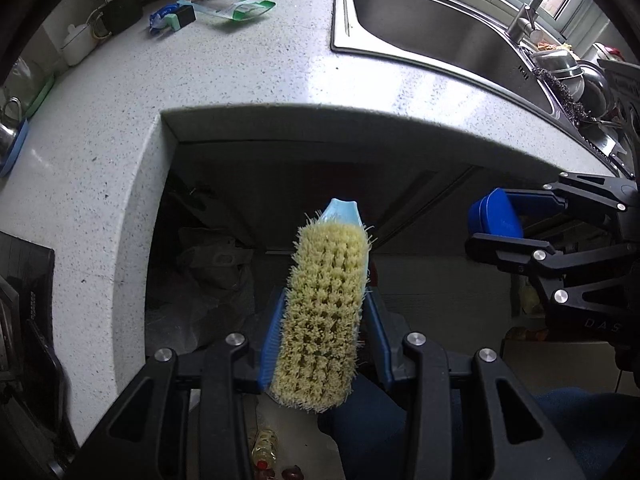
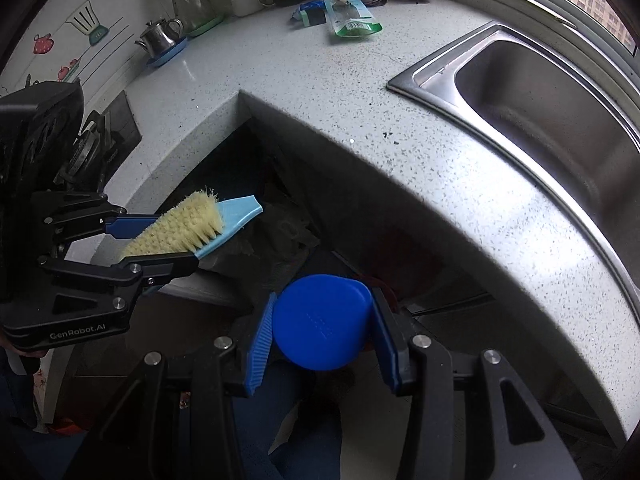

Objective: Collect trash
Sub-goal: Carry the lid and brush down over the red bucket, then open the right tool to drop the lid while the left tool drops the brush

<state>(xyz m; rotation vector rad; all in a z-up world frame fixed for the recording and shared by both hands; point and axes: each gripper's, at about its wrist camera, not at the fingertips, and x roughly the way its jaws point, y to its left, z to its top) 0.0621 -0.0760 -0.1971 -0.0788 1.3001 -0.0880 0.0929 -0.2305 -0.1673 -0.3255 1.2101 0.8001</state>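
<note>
— How far along are you?

— Early, I'd judge. Your left gripper (image 1: 326,344) is clamped on the brush (image 1: 326,312), your right gripper (image 2: 322,324) on the blue dustpan (image 2: 320,322), both held off the counter (image 1: 248,60). The wrappers (image 2: 348,14) lie unswept by the far wall.

— And the brush?

— Its long axis runs along your fingers, pale blue tip forward, bristles up.

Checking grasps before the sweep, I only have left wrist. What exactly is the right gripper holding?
Observer: A round blue cap-like piece, clamped between the right gripper's blue pads.
Operator: Anything left of the counter I can't see?
Observer: A steel teapot on a blue tray, by the decorated wall.
Operator: Left grasp from outside?
Observer: The brush sits gripped along its bristled body, its light-blue end sticking out past the left gripper.
</note>
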